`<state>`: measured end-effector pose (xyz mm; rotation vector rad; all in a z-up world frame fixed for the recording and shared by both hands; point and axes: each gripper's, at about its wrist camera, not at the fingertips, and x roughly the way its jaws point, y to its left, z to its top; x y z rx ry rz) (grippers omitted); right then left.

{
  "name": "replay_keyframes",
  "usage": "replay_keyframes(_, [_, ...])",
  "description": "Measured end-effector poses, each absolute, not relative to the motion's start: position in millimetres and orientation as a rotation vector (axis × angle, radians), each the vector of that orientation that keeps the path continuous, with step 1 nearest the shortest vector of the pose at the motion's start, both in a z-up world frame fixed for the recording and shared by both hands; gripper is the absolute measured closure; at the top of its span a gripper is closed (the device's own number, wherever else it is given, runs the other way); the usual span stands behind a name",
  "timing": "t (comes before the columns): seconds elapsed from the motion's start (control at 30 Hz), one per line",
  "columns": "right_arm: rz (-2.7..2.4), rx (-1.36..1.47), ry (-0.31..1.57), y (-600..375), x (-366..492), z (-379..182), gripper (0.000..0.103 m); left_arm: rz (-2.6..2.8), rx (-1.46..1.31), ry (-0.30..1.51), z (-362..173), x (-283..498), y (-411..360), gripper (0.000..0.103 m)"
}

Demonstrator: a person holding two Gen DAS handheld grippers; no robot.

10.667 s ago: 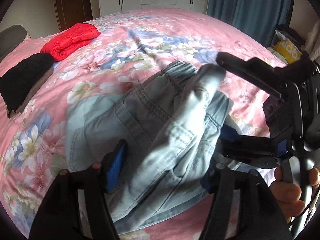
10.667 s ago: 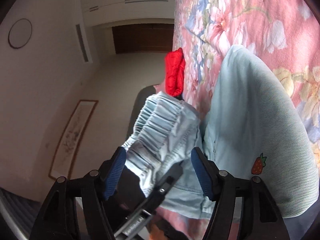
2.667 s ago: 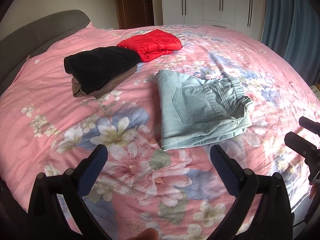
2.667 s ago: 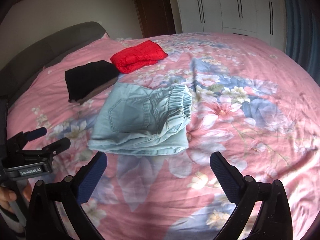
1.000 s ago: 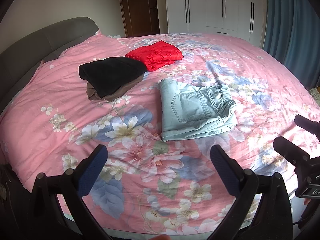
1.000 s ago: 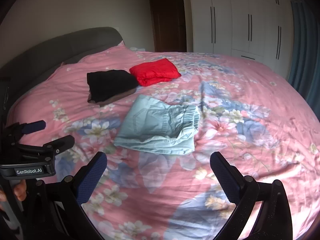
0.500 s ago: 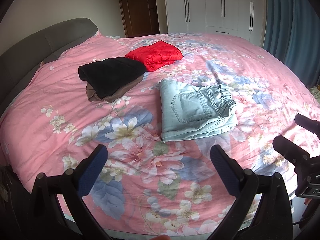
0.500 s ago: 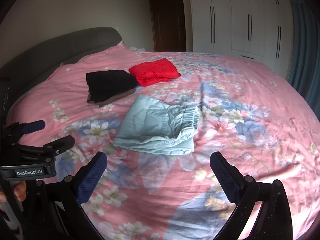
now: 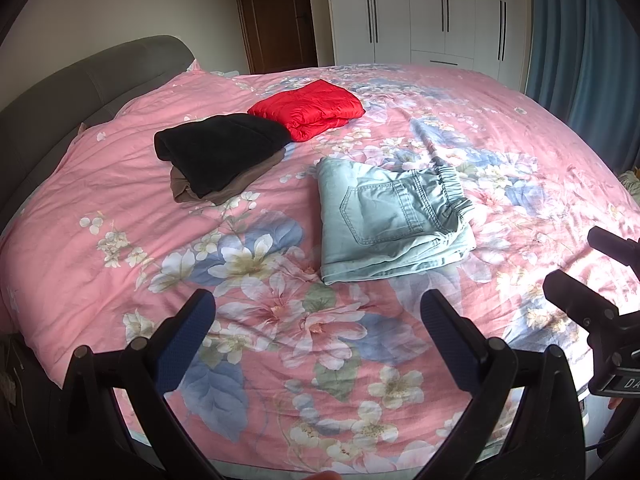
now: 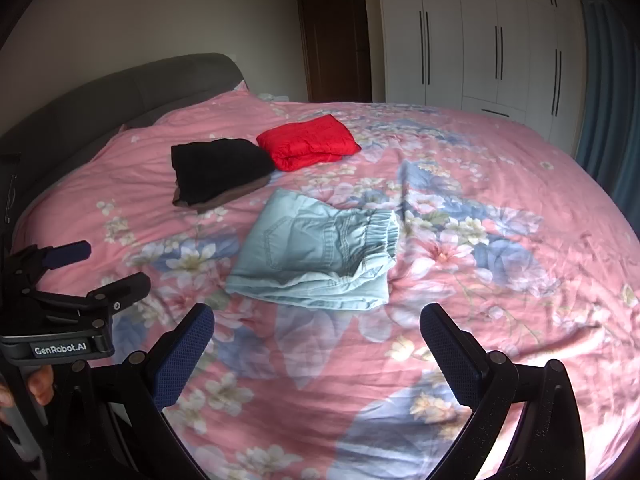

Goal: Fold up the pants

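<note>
Pale blue denim pants (image 9: pixel 390 220) sit folded in a neat rectangle mid-bed on the pink floral quilt (image 9: pixel 120 200), near a black folded garment (image 9: pixel 220 152) and red puffy jacket (image 9: pixel 308 108). Left gripper (image 9: pixel 318 332) and right gripper (image 10: pixel 316 340) both hang wide open, holding nothing.

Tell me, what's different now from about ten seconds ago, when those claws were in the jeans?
Both grippers let go of the jeans and drew back from the bed. The left gripper and right gripper are now open and empty, and the jeans lie folded flat. The black pile and red jacket stayed put.
</note>
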<state>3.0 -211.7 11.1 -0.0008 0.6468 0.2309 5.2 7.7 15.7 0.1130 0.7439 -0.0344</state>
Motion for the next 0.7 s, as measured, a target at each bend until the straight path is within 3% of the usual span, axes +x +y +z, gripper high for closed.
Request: replay_keyframes(0.7, [0.239,-0.002,0.641,-210.9,8.1,14.2,0.001,-0.035,0.115,0.746,14.5,6.8,6.3,0.001])
